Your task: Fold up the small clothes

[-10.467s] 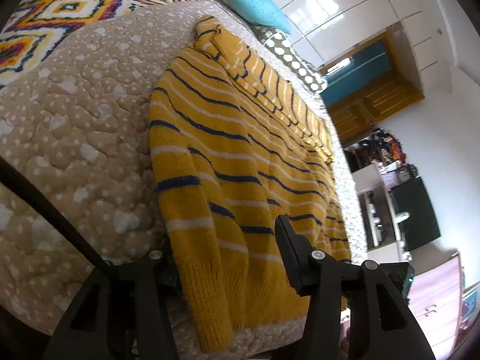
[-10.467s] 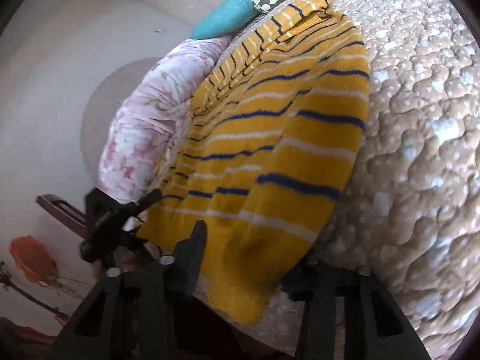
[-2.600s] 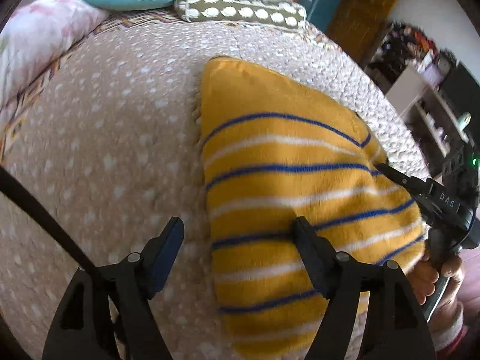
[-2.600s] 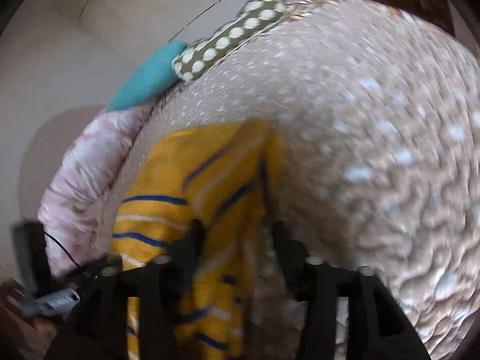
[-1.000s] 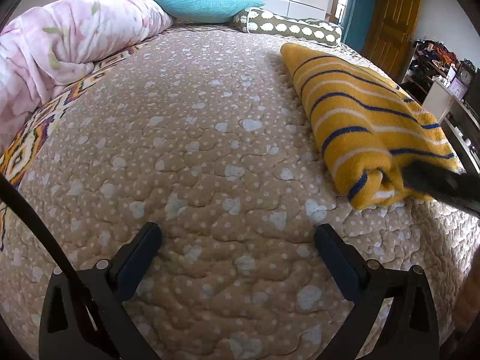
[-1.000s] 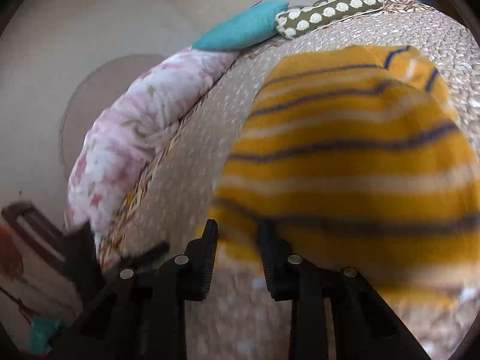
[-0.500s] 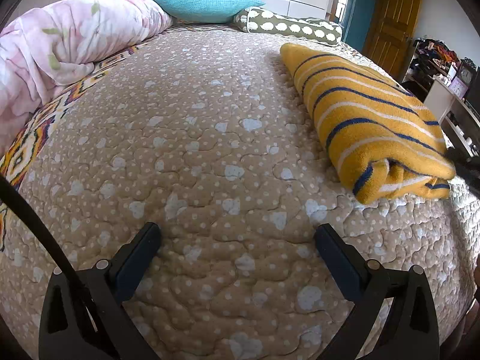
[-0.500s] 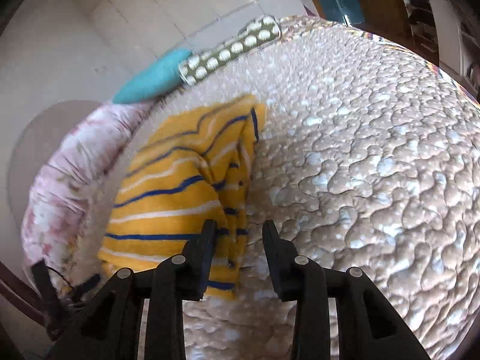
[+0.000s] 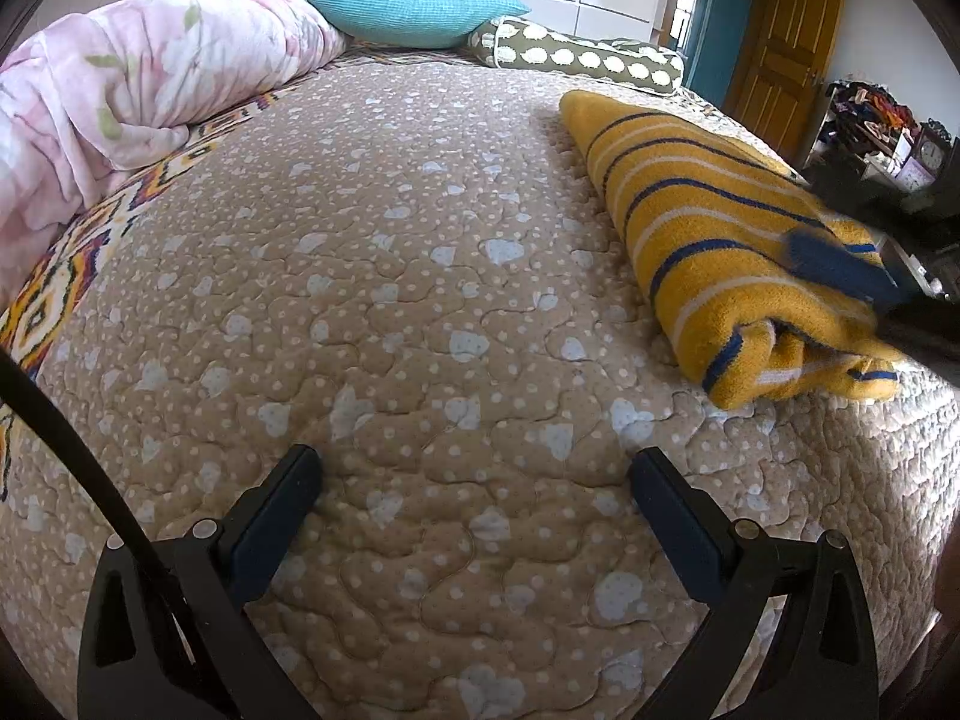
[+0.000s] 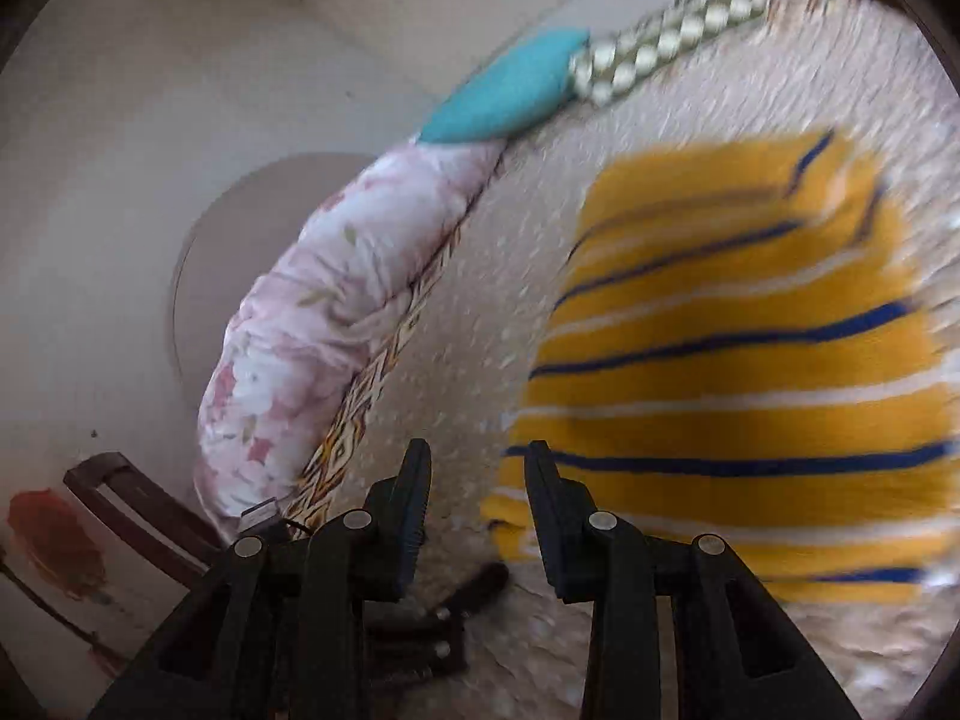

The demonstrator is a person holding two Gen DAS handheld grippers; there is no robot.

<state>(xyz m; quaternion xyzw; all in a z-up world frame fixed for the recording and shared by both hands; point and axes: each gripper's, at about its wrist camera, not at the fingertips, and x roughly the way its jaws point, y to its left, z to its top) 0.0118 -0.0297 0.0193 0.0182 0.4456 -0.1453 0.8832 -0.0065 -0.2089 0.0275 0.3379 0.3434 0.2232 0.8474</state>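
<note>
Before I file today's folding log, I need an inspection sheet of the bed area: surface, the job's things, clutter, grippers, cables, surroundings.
Surface: quilted tan bedspread, bare in front of the left gripper.
Job's things: yellow striped sweater, folded into a thick bundle near the bed's right edge.
Clutter: pink floral duvet, teal pillow, spotted bolster along the far side.
Grippers: left gripper open, fingers wide apart above the bedspread, empty; right gripper partly open, nothing between its fingers, blurred by the sweater's near edge.
Cables: one black cable crossing the left view.
Surroundings: wooden door, cluttered shelf, white wall.
</note>
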